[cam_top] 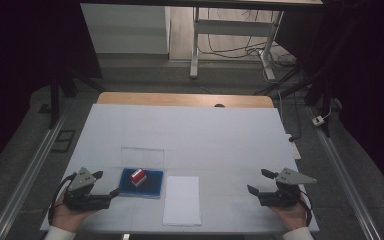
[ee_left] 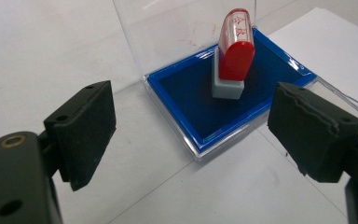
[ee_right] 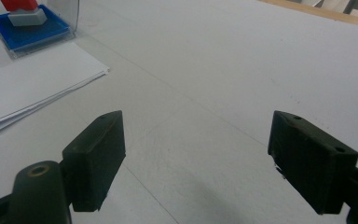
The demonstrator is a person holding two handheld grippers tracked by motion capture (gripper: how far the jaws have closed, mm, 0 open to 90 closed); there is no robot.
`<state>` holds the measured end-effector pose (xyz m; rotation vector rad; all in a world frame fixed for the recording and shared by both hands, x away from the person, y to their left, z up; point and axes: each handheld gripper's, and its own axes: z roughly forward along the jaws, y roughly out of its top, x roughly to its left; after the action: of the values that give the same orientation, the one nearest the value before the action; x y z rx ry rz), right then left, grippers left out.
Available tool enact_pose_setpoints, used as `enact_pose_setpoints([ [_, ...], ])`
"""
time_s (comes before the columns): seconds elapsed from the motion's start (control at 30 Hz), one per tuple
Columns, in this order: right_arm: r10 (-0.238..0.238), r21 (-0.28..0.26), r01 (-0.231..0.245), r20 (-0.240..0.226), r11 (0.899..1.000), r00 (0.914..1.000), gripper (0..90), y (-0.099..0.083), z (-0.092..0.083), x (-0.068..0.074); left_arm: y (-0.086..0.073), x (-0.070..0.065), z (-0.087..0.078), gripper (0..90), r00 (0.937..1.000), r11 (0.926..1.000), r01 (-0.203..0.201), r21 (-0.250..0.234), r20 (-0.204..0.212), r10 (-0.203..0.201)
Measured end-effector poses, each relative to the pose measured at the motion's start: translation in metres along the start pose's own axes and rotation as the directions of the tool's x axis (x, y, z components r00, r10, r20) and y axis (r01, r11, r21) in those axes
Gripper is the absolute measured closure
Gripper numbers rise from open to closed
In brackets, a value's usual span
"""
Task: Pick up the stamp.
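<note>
High view: your left gripper (cam_top: 106,183) sits just left of blue ink pad (cam_top: 141,183), jaws apart, nothing between; red stamp (cam_top: 138,175) stands on pad; paper stack (cam_top: 182,199) just right of pad; your right gripper (cam_top: 260,182) well apart at table's (cam_top: 190,125) right, jaws apart, empty
Left gripper view: stamp (ee_left: 234,51) upright on pad (ee_left: 200,107), ahead of spread jaws, clear lid (ee_left: 168,28) raised behind
Right gripper view: spread jaws over bare table; pad (ee_right: 30,32), paper (ee_right: 32,79) far left

The stamp (ee_left: 233,53) is showing a red handle with a red-and-white patterned label over a grey base. The ink pad (ee_left: 200,105) is showing deep blue in a clear case. The paper stack (cam_top: 181,200) is appearing white.
</note>
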<state>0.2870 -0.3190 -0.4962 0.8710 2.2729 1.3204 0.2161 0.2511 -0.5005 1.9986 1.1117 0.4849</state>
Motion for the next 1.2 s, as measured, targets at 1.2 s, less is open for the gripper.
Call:
enact_pose_setpoints([
  [1.2,-0.021,0.018,0.021,-0.010,1.000,0.9997,20.9,0.001,0.005,0.004,0.055,-0.018,0.011,19.5,0.9935,0.9912,-0.096,0.091,0.069,0.090],
])
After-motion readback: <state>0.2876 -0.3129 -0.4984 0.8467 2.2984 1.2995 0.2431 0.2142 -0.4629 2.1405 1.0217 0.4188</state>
